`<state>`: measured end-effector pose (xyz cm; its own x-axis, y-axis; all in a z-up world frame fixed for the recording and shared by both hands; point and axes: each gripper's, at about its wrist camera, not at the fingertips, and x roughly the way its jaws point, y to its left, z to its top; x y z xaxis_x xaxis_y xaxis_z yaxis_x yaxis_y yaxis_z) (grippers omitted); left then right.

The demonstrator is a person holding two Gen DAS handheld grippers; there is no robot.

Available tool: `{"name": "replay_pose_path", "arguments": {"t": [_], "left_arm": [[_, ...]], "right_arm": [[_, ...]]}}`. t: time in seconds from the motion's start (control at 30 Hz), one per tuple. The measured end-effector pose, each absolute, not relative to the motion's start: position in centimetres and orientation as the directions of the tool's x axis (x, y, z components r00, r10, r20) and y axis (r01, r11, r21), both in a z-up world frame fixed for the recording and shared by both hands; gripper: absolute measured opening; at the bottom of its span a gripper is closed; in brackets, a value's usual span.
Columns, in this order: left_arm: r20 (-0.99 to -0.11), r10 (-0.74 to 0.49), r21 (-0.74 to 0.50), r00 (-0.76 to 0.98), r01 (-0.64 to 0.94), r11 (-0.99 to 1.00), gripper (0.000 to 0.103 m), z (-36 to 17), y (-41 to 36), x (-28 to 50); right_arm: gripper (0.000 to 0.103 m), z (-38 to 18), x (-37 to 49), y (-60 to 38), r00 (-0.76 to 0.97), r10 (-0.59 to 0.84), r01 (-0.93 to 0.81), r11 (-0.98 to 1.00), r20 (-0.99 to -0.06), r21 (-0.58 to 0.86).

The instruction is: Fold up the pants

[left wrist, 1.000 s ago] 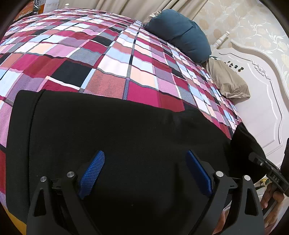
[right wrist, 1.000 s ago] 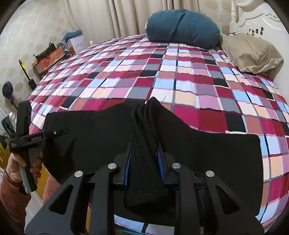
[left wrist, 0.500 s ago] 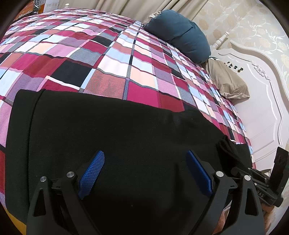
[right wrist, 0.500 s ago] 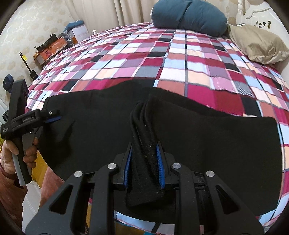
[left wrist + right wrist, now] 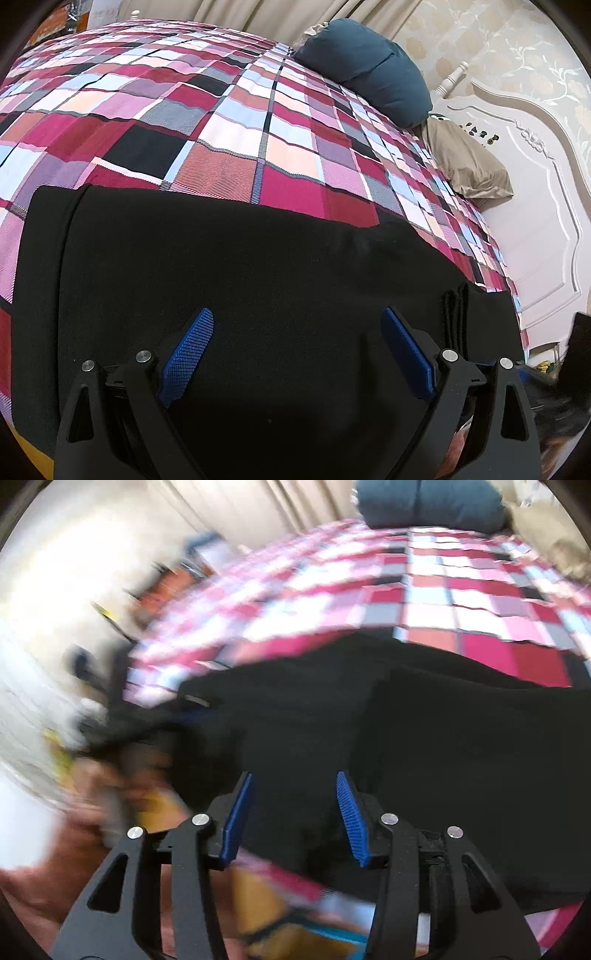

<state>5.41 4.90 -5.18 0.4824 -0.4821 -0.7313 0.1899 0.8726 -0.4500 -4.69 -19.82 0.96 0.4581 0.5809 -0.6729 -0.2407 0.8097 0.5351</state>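
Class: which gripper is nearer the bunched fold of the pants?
Right. The fold lies at the pants' right end, beside the right gripper; the left gripper hovers mid-pants.

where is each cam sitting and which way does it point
Left wrist: on the left gripper, jaws open, looking over the black pants toward the teal pillow.
Right wrist: on the right gripper, jaws open, blurred, over the pants toward the bed's far side.
Shared: pants, checkered bedspread, teal pillow.

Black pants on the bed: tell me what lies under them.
The black pants lie flat on the checkered bedspread, which shows along their far edge and left side. Whatever sits beneath the fabric's middle is covered; only bedspread can be presumed.
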Motion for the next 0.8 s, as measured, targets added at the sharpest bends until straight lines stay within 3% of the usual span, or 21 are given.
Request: {"name": "replay_pose_path", "arguments": {"t": [0.1,0.17,0.27,0.37,0.43,0.53,0.7,0.8], "left_arm": [[-0.733,-0.480,-0.443,0.483,0.197,0.875,0.091,-5.2,4.8,5.4],[-0.732,-0.480,-0.442,0.484,0.199,0.875,0.091,-5.2,4.8,5.4],[-0.730,-0.477,-0.439,0.489,0.200,0.876,0.092,-5.3,4.7,5.4],[-0.734,-0.471,-0.430,0.489,0.203,0.880,0.093,-5.3,4.6,5.5],[-0.739,-0.462,-0.416,0.491,0.206,0.886,0.094,-5.3,4.5,5.6],[-0.746,-0.451,-0.401,0.490,0.211,0.891,0.094,-5.3,4.3,5.6],[-0.745,-0.451,-0.403,0.491,0.207,0.891,0.094,-5.3,4.3,5.8],[-0.745,-0.449,-0.399,0.494,0.210,0.893,0.094,-5.3,4.3,5.8]], "right_arm": [[0.072,4.2,-5.7,-25.8,0.567,0.606,-0.209,0.761,-0.557,0.614],[0.074,5.2,-6.1,-31.6,0.656,0.550,-0.134,0.759,-0.517,0.637],[0.075,4.2,-5.9,-39.9,0.728,0.421,0.030,0.769,-0.542,0.638],[0.075,0.4,-4.7,-45.8,0.693,0.367,0.186,0.740,-0.620,0.646],[0.075,-1.7,-4.1,-47.5,0.666,0.375,0.230,0.719,-0.645,0.656],[0.074,-4.3,-2.8,-48.0,0.642,0.482,0.211,0.637,-0.596,0.741],[0.039,-6.5,-1.8,-47.7,0.609,0.526,0.219,0.607,-0.593,0.764],[0.027,-7.2,-1.5,-47.3,0.589,0.501,0.242,0.639,-0.634,0.730]]}}
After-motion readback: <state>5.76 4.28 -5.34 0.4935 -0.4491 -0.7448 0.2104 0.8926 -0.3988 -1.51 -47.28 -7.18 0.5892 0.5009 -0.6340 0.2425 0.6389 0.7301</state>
